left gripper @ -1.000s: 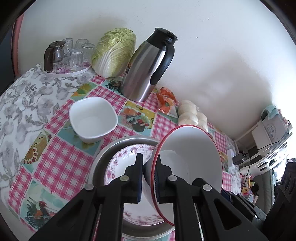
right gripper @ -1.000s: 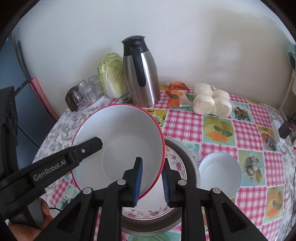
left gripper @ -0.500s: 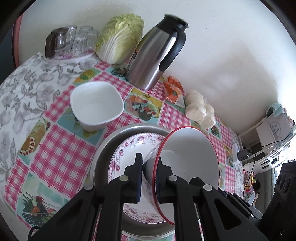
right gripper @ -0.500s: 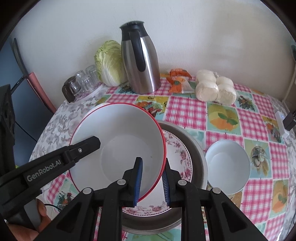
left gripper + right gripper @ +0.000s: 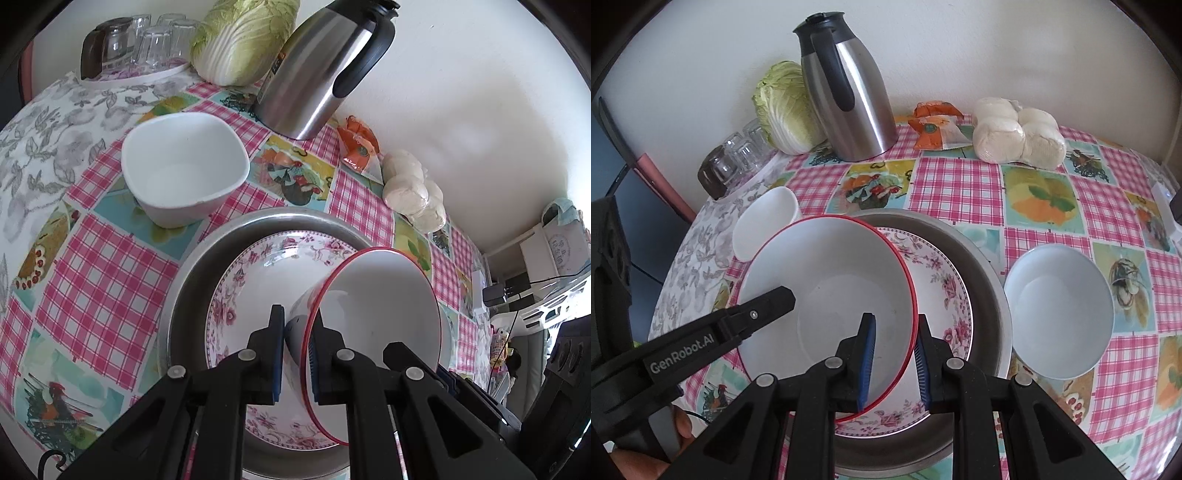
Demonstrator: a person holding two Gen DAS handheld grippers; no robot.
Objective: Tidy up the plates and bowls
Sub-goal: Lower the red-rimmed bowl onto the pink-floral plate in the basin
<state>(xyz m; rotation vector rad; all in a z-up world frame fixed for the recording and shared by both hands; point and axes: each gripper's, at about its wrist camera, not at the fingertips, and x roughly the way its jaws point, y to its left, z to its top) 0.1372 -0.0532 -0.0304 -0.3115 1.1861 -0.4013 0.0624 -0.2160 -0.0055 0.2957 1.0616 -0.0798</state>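
Observation:
A white bowl with a red rim is held by both grippers just above a floral plate that lies in a steel basin. My left gripper is shut on the bowl's rim; one of its fingers reaches into the bowl from the left. My right gripper is shut on the bowl's near rim. A square white bowl stands left of the basin. A round pale bowl stands right of it.
A steel thermos jug, a cabbage, a tray of glasses, an orange packet and bagged white buns stand along the wall at the back. The table has a checked cloth.
Both grippers have lowered the red-rimmed bowl toward the floral plate in the basin. The bowl has levelled out. Both grips are unchanged.

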